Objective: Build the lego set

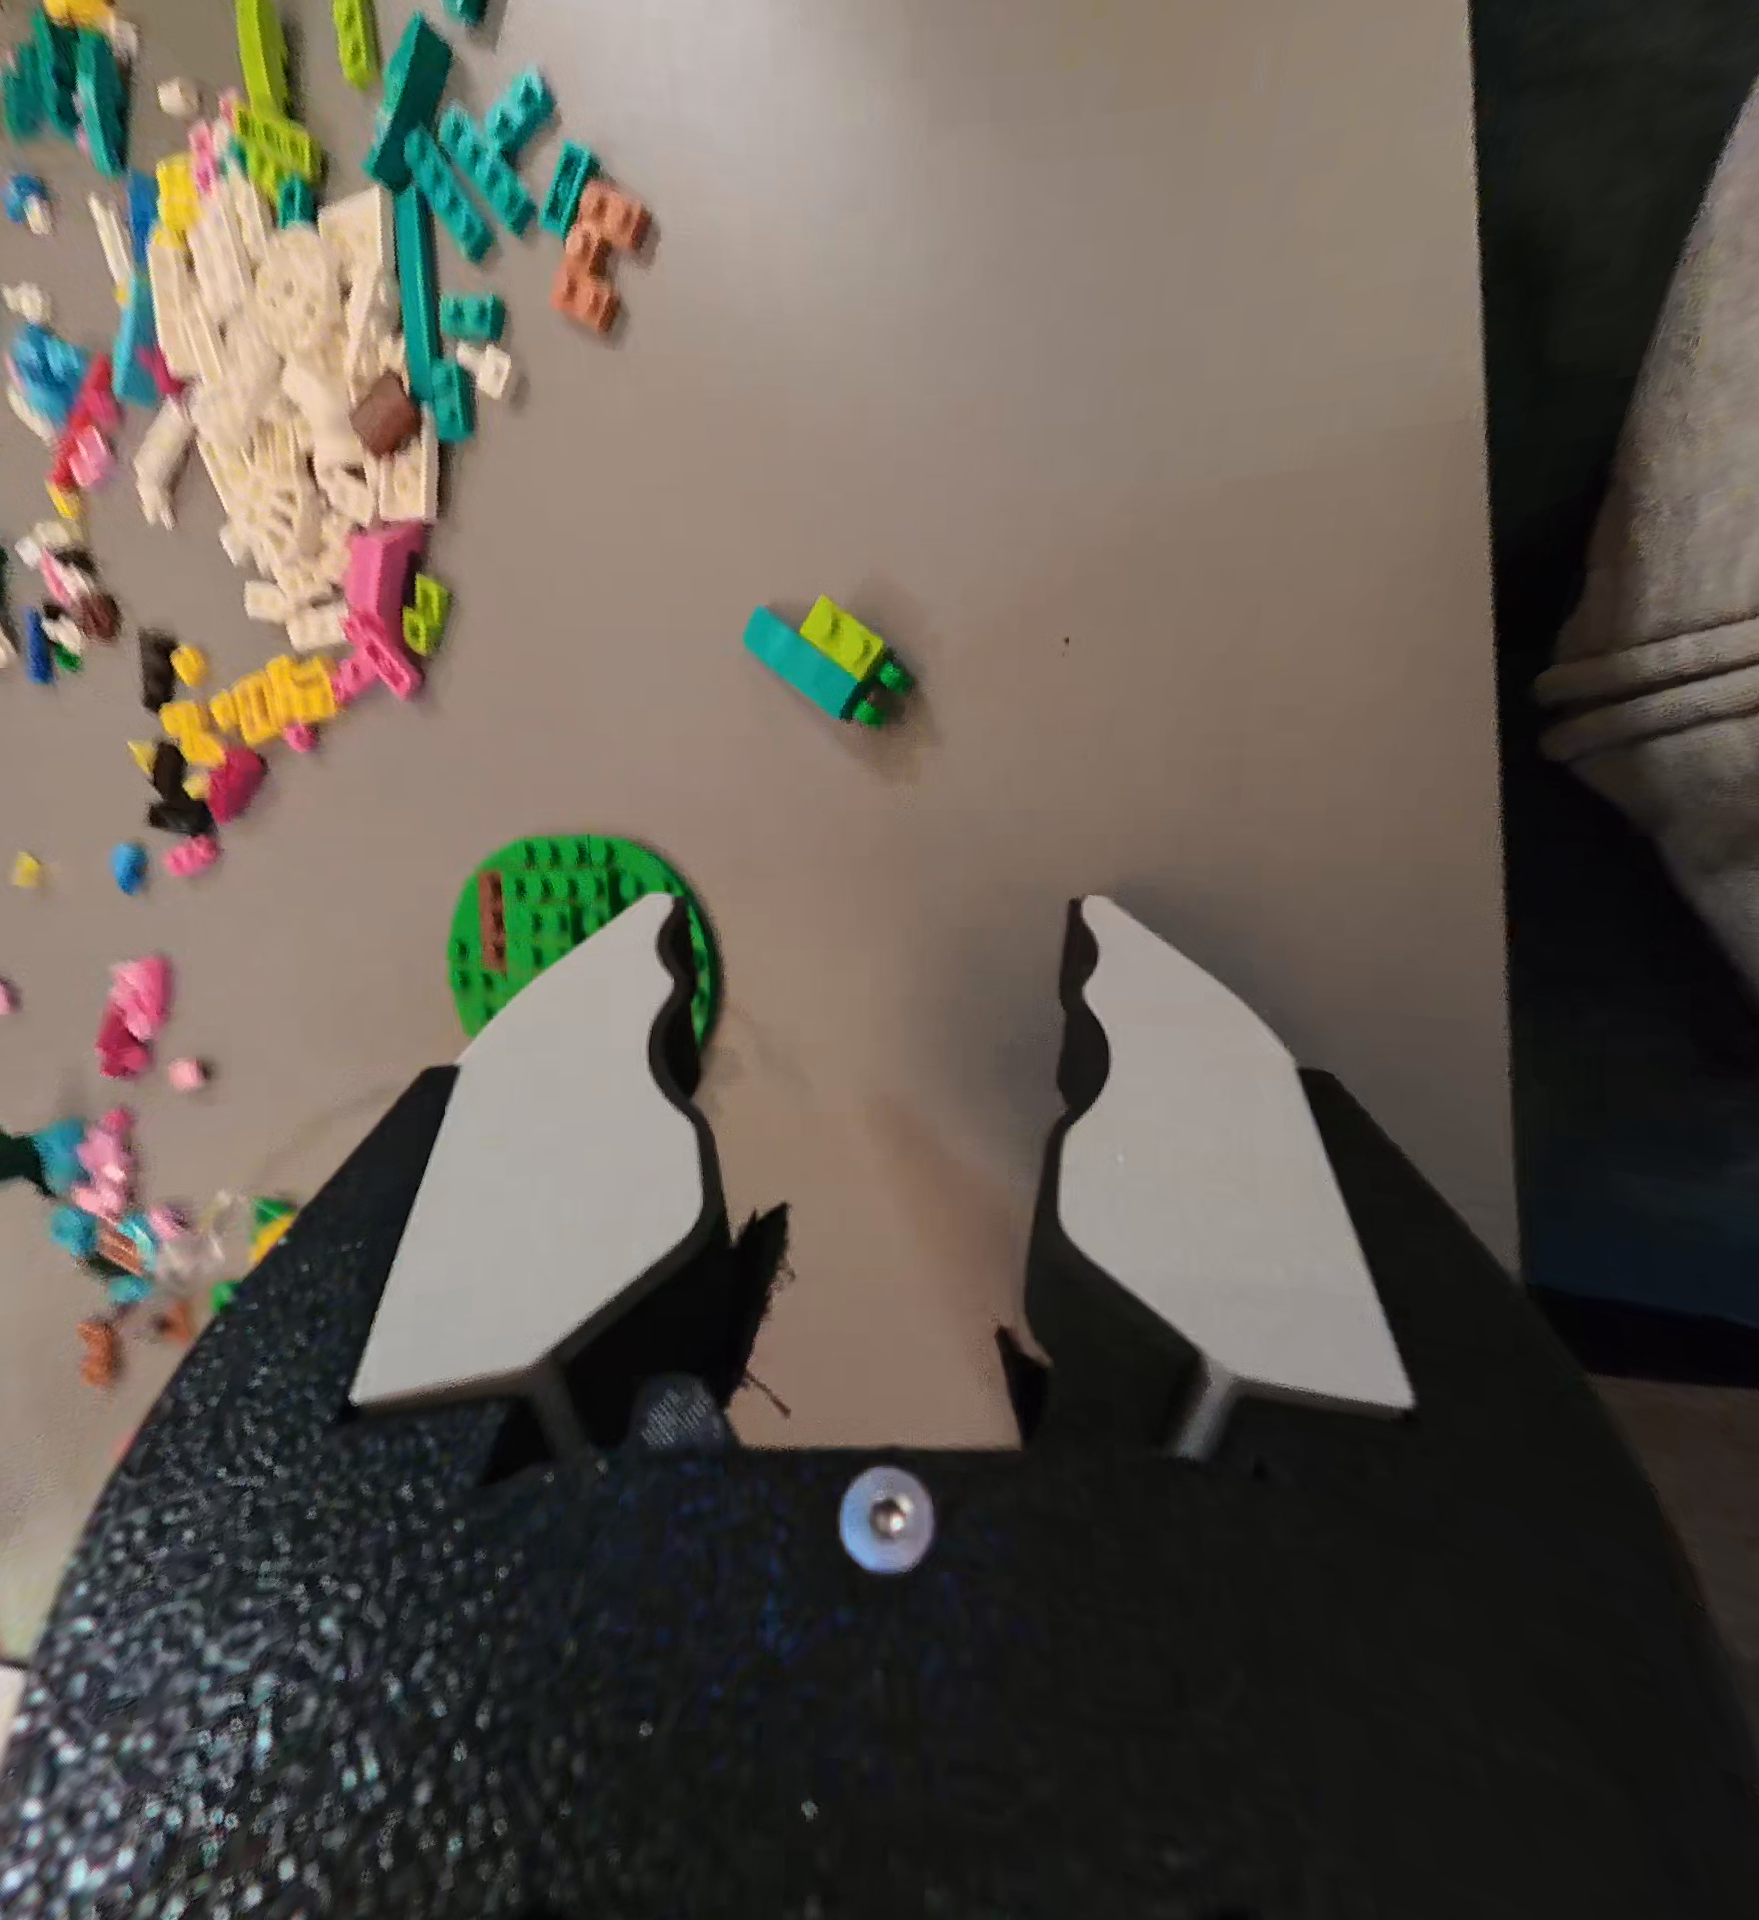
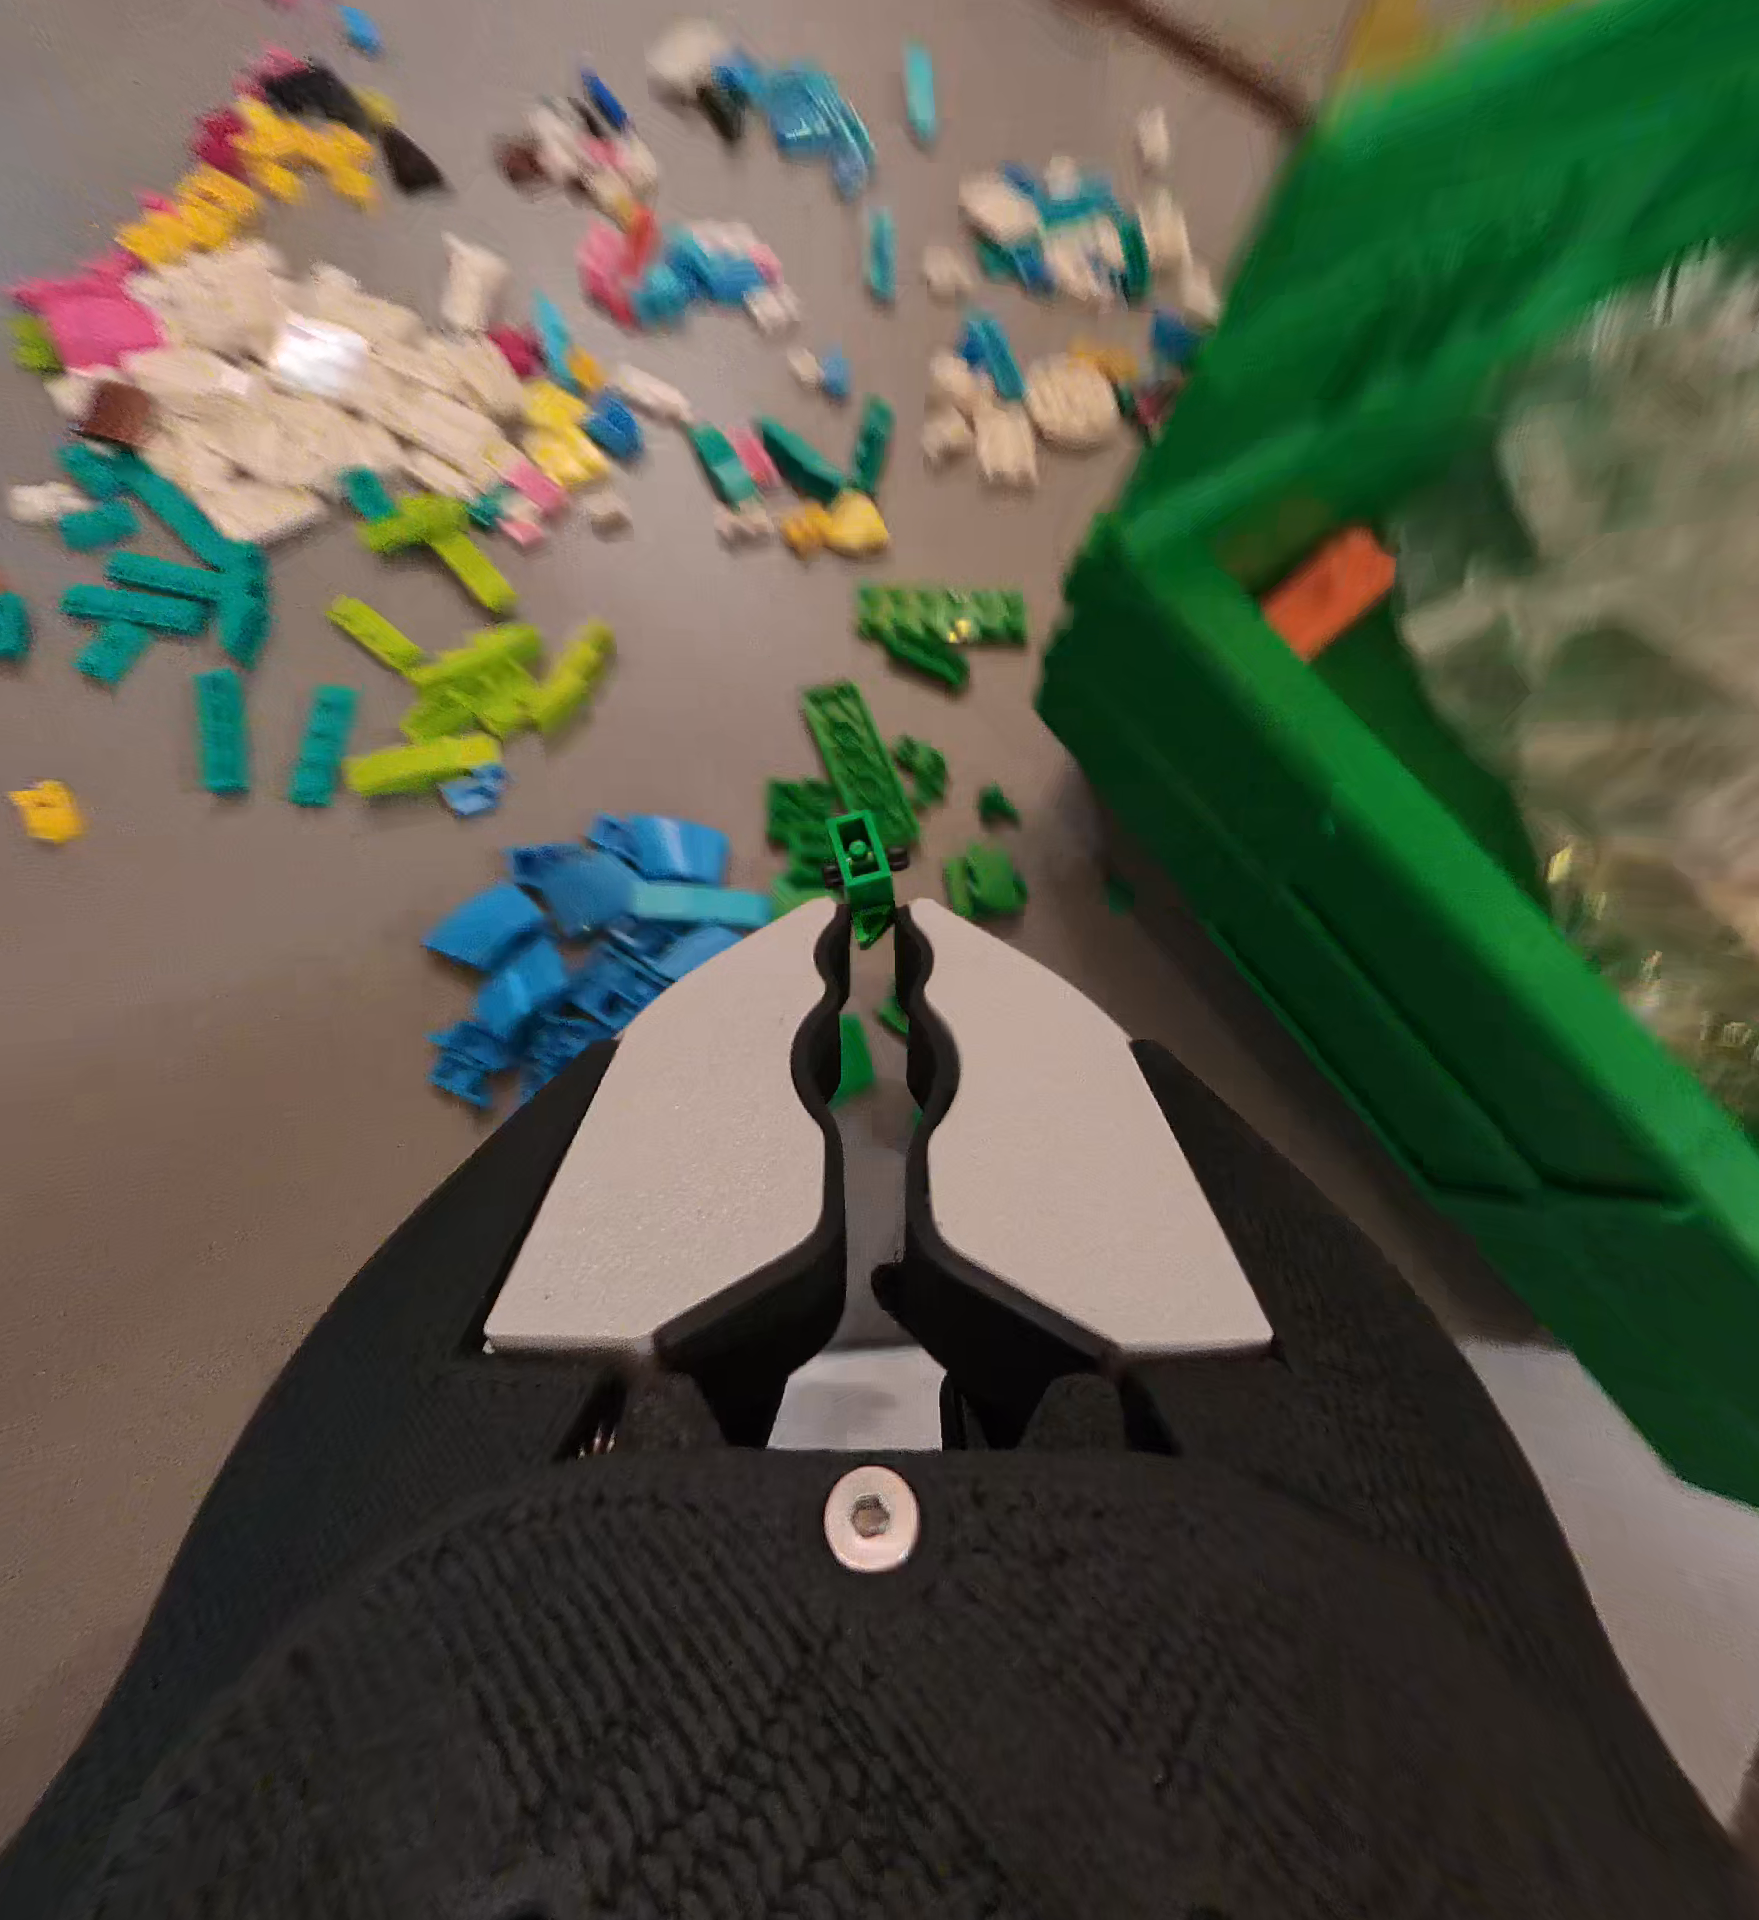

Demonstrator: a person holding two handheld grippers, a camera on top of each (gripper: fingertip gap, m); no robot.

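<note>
The left gripper [image 1: 870, 914] hangs over the grey table [image 1: 1062, 416] with its fingers spread wide and nothing between them; its left fingertip overlaps a round green studded plate [image 1: 532, 914], and a small teal, lime and green assembly [image 1: 833, 660] lies just ahead. The right gripper [image 2: 870, 909] is clamped on a small green brick [image 2: 862, 868], above loose green pieces [image 2: 854, 758], beside blue pieces [image 2: 584, 914]. A green bin [image 2: 1322, 831] stands to its right, its contents seemingly clear bags, too blurred to tell.

no legible text anywhere
</note>
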